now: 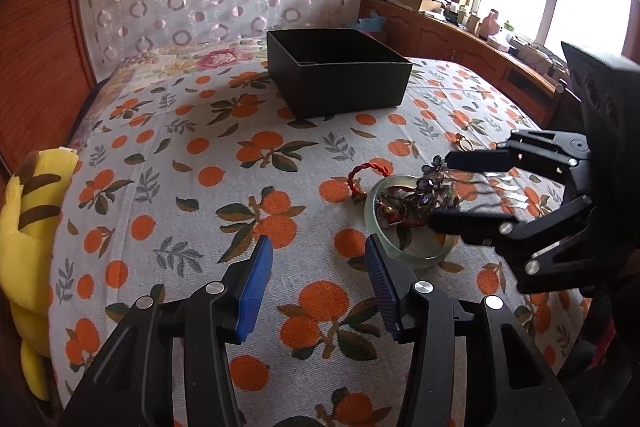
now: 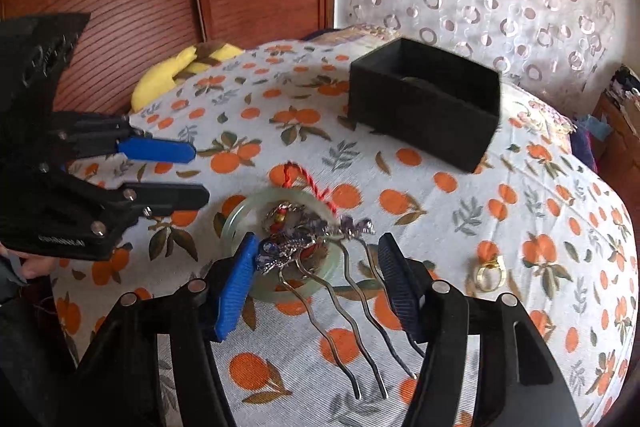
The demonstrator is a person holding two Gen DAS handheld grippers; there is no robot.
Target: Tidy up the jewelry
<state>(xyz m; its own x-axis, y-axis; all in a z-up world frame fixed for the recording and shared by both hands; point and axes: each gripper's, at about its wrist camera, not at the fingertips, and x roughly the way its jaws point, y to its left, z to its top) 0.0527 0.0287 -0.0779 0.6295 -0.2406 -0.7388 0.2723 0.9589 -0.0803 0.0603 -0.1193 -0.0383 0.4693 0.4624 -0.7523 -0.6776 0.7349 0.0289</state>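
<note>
Left wrist view. Our left gripper (image 1: 320, 267) hangs released over bare bedspread (image 1: 192, 195), nothing between its blue pads. Just right of it lies the jewelry pile: a jade bangle (image 1: 400, 255) ringing a tangle of beads, a red cord (image 1: 366, 173) touching the bangle's far side, and a gold ring (image 1: 464, 142) farther off. The right gripper (image 1: 436, 189) reaches in from the right over the pile. The black box (image 1: 340, 83) stands well apart, open-topped.

Right wrist view. Our right gripper (image 2: 316, 259) straddles the hair comb (image 2: 320, 247), whose purple ornament rests on the bangle (image 2: 236, 223) and whose prongs run back toward the camera. The pads stand apart from it, so nothing is grasped. We judge the step to be picking the comb. Next we must close squarely on the ornament, lift without dragging the bangle, then carry it to the box (image 2: 424, 107).
</note>
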